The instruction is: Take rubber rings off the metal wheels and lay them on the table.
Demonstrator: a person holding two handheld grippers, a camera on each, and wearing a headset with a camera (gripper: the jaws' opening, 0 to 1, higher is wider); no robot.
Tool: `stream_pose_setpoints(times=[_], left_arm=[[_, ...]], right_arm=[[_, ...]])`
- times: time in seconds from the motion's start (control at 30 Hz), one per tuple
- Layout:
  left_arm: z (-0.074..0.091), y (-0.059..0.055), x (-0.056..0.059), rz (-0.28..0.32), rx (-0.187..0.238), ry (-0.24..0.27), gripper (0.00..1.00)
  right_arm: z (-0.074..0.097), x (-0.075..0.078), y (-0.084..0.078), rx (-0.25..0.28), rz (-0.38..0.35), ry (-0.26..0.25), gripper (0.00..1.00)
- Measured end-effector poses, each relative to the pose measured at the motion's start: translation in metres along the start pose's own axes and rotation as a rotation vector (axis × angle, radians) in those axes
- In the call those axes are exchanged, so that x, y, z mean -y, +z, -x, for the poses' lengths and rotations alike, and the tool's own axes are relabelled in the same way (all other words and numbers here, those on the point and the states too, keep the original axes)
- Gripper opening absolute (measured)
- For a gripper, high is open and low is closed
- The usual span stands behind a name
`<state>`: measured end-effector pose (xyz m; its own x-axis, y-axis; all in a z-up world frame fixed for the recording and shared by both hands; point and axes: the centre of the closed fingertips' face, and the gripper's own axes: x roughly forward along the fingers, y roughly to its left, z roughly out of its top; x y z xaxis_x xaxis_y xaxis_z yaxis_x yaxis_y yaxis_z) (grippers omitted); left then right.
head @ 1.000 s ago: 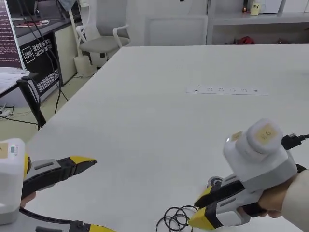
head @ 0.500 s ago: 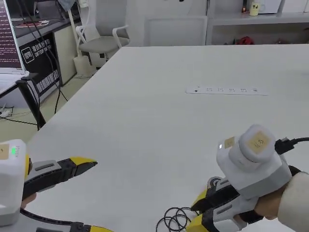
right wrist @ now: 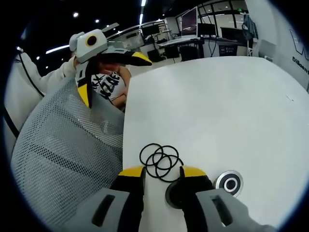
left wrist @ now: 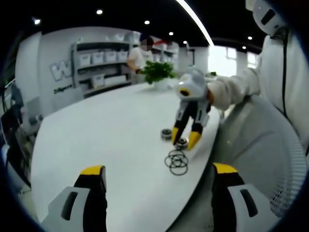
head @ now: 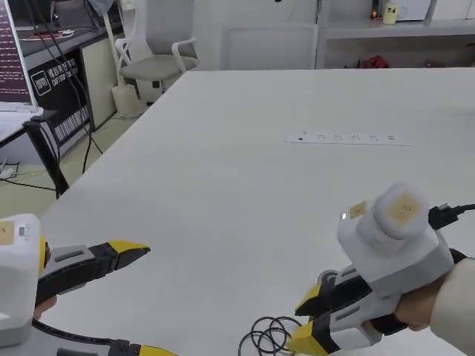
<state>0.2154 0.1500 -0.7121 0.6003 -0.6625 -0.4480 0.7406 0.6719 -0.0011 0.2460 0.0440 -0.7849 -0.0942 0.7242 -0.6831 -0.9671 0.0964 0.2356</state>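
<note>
Two metal wheels [right wrist: 229,183] in right gripper view, right claw [right wrist: 162,171] parted astride one, rings [right wrist: 161,160] beside, left claw [left wrist: 158,169] open

Left gripper [head: 152,300] wide open; right gripper [head: 298,325] tilted down, jaws narrowly parted, seemingly loose.

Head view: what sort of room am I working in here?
Likely an office or lab workroom: a large white table, an office chair at its far corner, and shelves behind.

On the table [right wrist: 217,106], near its edge, rubber rings [right wrist: 161,162] lie just beside the metal wheels [right wrist: 229,183].
</note>
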Motion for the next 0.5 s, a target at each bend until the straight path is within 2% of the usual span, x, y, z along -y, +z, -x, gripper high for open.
stream_pose_setpoints(times=[0.5], left_arm=[[0.003, 0.004, -0.002, 0.001, 0.024, 0.008, 0.92]], right_arm=[[0.037, 0.015, 0.035, 0.125, -0.001, -0.081, 0.31]])
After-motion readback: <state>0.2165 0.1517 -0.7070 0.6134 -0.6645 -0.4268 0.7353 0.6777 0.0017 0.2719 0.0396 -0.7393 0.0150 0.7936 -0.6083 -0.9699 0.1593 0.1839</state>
